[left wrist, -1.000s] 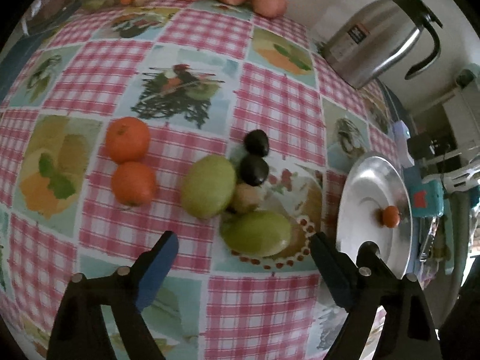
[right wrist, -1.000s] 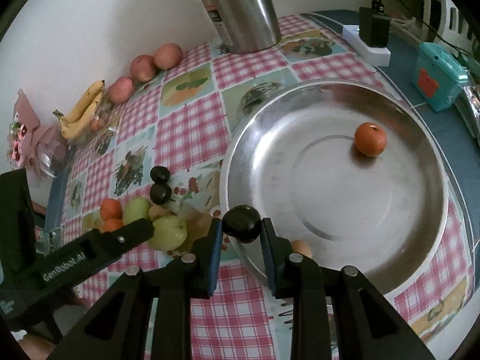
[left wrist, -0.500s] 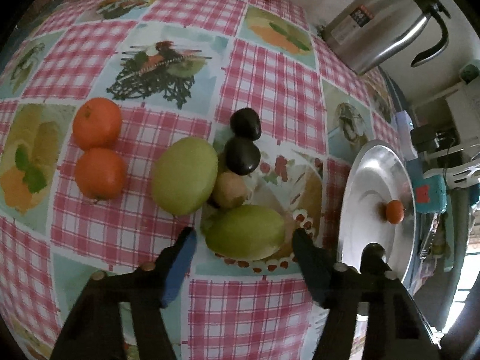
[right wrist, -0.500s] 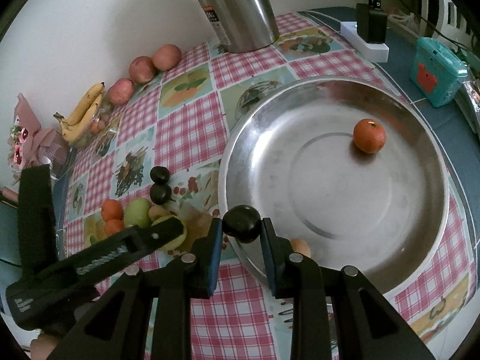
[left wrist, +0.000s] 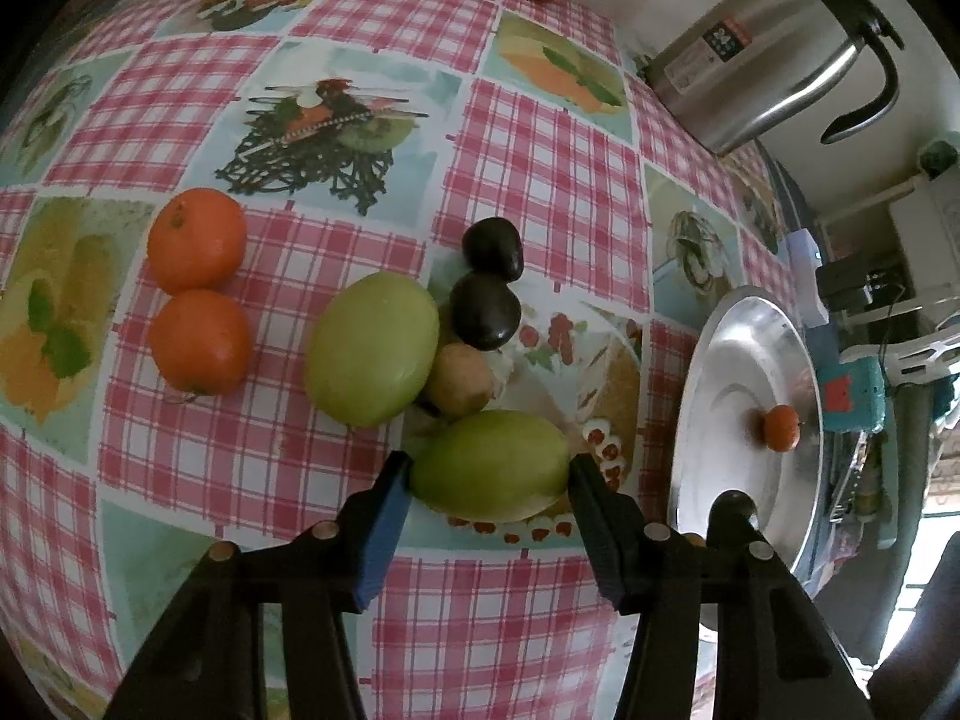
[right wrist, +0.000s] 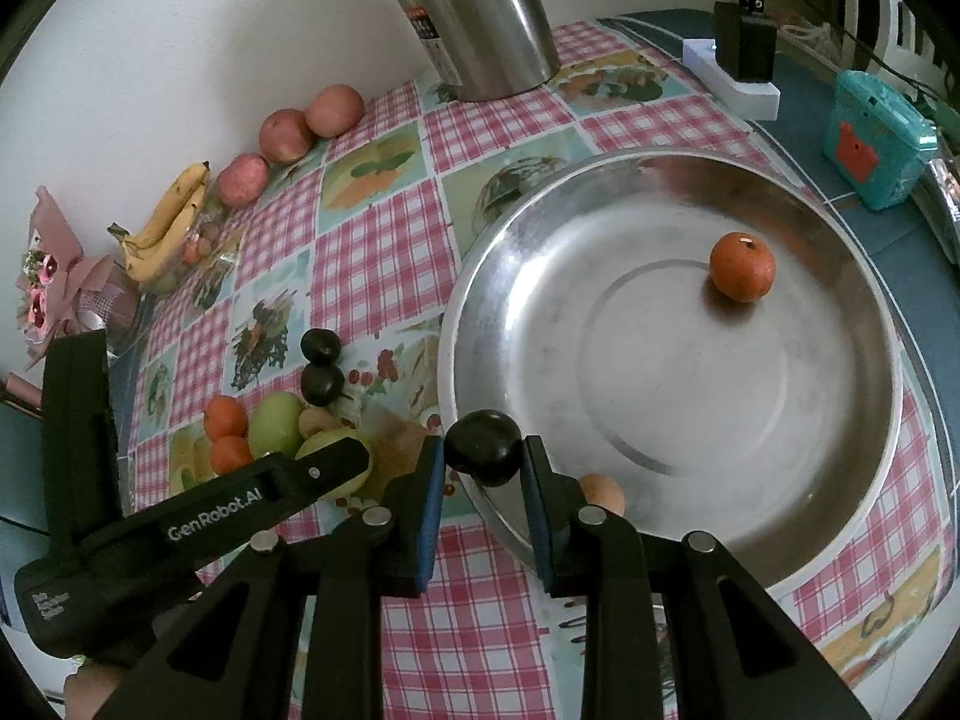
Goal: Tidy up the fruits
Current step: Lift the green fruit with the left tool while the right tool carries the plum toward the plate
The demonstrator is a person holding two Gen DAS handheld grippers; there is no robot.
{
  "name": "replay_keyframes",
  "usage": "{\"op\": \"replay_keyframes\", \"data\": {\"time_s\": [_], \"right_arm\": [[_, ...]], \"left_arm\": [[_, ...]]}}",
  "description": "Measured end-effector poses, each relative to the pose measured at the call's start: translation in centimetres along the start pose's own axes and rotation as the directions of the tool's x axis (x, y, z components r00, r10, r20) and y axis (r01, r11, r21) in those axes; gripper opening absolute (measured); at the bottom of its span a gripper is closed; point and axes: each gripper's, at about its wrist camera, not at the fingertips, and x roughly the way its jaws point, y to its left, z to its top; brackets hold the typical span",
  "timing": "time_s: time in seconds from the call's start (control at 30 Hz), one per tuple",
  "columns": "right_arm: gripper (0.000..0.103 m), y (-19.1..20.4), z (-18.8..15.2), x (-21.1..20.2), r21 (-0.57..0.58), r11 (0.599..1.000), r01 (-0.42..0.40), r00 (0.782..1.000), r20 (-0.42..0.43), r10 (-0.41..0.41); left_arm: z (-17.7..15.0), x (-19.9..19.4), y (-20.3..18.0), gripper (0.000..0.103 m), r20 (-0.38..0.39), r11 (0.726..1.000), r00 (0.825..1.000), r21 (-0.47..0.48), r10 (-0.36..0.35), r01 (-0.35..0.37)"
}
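Note:
My left gripper (left wrist: 489, 471) has its jaws on both sides of a green mango (left wrist: 489, 467) lying on the checked tablecloth; the pads touch or nearly touch it. Behind it lie another green mango (left wrist: 371, 348), a small brown fruit (left wrist: 459, 379), two dark plums (left wrist: 485, 311) and two oranges (left wrist: 198, 339). My right gripper (right wrist: 483, 462) is shut on a dark plum (right wrist: 483, 447) over the near rim of a large steel plate (right wrist: 840, 480). One orange (right wrist: 741, 266) lies in the plate. A small brown fruit (right wrist: 600, 492) shows behind my right finger.
A steel kettle (right wrist: 474, 12) stands at the back by the wall. Apples (right wrist: 285, 132) and bananas (right wrist: 171, 213) lie along the wall. A teal box (right wrist: 873, 141) and a white power strip (right wrist: 732, 81) sit right of the plate.
My left gripper has moved forward and down to the near green mango and narrowed its jaws around it. My right gripper has stayed in place with the plum.

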Motion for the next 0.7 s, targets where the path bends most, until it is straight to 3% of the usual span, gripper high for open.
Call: {"op": "replay_keyframes", "data": {"time_s": [0.33,0.7], "right_arm": [[0.026,-0.8,0.2,-0.5,0.033,0.999,0.004,1.0,0.024,-0.004],[0.026,-3.5,0.6,-1.6,0.122,0.992,0.038,0.997,0.068,-0.046]], "left_arm": [[-0.4,-3.5,-0.3,0.056,0.076,0.998,0.995,0.013,-0.066,0.065],[-0.8,-4.6,-3.2,0.056,0.123,0.99,0.987,0.117,-0.099,0.085]]}}
